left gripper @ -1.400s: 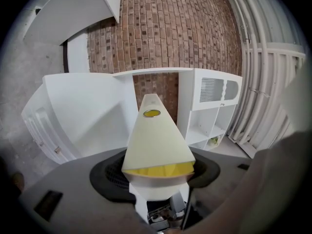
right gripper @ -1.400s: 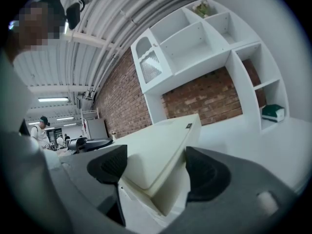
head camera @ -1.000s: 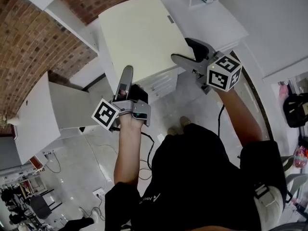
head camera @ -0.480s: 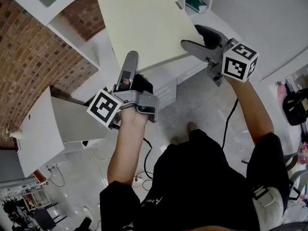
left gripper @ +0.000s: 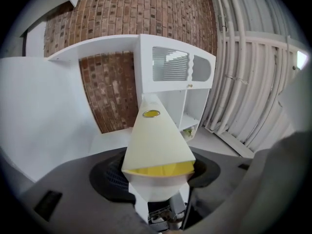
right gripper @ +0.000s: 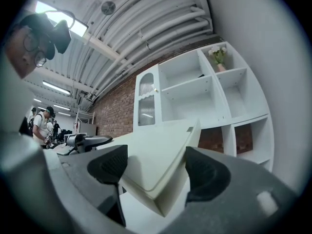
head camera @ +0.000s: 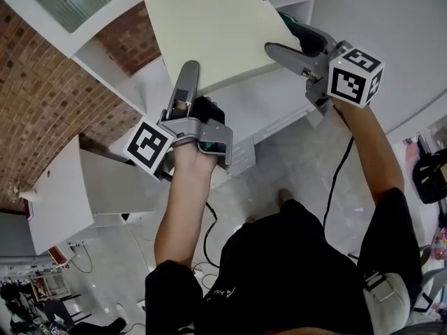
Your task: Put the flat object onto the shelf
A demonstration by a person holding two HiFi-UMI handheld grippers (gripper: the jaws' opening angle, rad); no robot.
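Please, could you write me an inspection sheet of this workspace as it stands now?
Surface: white counter lies below the load.
Job's things: flat cream panel is held tilted in the air before the white shelf unit, not yet on it.
Clutter: vase of flowers stands in an upper compartment.
Grippers: left tongs and right tongs each clamp an edge of the panel.
Cables: black cable hangs from the right gripper.
Surroundings: brick wall is at the left.

Grey left tool [head camera: 188,75] and right tool [head camera: 279,36] (black pads), 2 black-and-white marker cubes [head camera: 149,146], black shirt [head camera: 293,271]
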